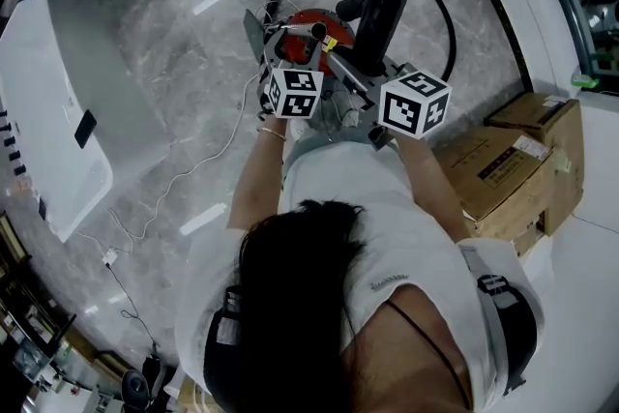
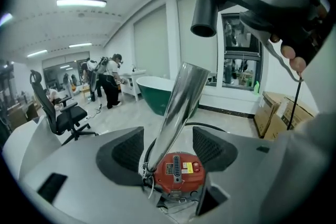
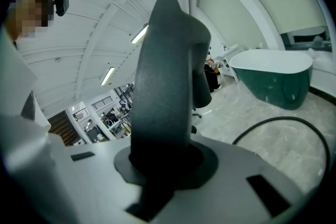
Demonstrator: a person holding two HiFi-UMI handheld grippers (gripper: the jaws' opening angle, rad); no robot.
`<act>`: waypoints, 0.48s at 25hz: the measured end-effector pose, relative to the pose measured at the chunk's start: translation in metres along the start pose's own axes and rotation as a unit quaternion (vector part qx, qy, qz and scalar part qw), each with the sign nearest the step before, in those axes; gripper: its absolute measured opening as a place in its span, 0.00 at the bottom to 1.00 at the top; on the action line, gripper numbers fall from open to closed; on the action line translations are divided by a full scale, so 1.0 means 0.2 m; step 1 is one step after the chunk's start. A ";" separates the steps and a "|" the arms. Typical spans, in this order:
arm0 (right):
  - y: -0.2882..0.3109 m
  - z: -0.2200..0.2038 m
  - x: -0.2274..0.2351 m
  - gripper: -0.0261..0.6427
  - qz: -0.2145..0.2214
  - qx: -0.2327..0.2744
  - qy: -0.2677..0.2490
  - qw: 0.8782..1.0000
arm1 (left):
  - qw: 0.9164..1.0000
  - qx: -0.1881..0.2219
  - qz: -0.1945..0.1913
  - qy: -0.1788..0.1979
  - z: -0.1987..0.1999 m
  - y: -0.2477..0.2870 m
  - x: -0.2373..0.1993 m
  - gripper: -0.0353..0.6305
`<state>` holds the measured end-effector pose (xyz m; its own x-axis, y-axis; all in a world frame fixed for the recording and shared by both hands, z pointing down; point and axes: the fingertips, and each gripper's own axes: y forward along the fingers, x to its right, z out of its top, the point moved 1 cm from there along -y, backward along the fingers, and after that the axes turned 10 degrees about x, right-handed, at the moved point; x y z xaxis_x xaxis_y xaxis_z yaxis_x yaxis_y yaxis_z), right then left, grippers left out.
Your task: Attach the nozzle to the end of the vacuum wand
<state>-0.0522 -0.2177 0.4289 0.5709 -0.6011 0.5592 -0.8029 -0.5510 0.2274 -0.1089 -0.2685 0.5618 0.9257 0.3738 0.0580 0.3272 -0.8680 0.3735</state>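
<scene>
- Right gripper view: the right gripper [image 3: 163, 162] has its fingers [image 3: 208, 165] closed on the dark nozzle [image 3: 163, 76]. The nozzle stands up out of them and fills the middle of the view. None of the wand shows here.
- Left gripper view: the left gripper [image 2: 170, 148] has its fingers wide apart, with the metal wand [image 2: 181, 97] running up between them. There is a gap at each pad, so it looks framed rather than gripped. The wand rises from the red vacuum [image 2: 178, 171], and its open upper end is bare. The nozzle hangs above and to the right of that end. Its round socket faces down and is clearly apart from the wand.
- Head view: the person holds both grippers out side by side over the vacuum, which sits on the floor [image 1: 184, 44], with boxes [image 1: 513, 160] off to the right. The nozzle rises tall from the right gripper towards the camera.
- Progress, as I judge it: the nozzle is picked up and brought near, and the left gripper is placed round the wand. The join itself is not yet made. What is left is to close on the wand to steady it, line the socket up with the open end, and push the nozzle on until it seats.
</scene>
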 end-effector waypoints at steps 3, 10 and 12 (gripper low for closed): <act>0.00 -0.01 0.01 0.13 0.004 -0.003 0.005 1.000 | 1.000 0.001 -0.010 0.015 -0.02 0.05 -0.01 0.47; 0.00 0.00 0.04 0.13 0.007 -0.004 0.013 1.000 | 0.999 0.021 -0.038 0.029 0.01 0.11 0.00 0.47; 0.00 0.00 0.04 0.13 0.008 -0.005 0.015 1.000 | 0.998 0.021 -0.049 0.033 0.00 0.11 0.01 0.47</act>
<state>-0.0475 -0.2229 0.4339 0.5523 -0.5919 0.5870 -0.8137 -0.5358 0.2254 -0.0996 -0.2877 0.5703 0.8744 0.4777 0.0849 0.4246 -0.8382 0.3423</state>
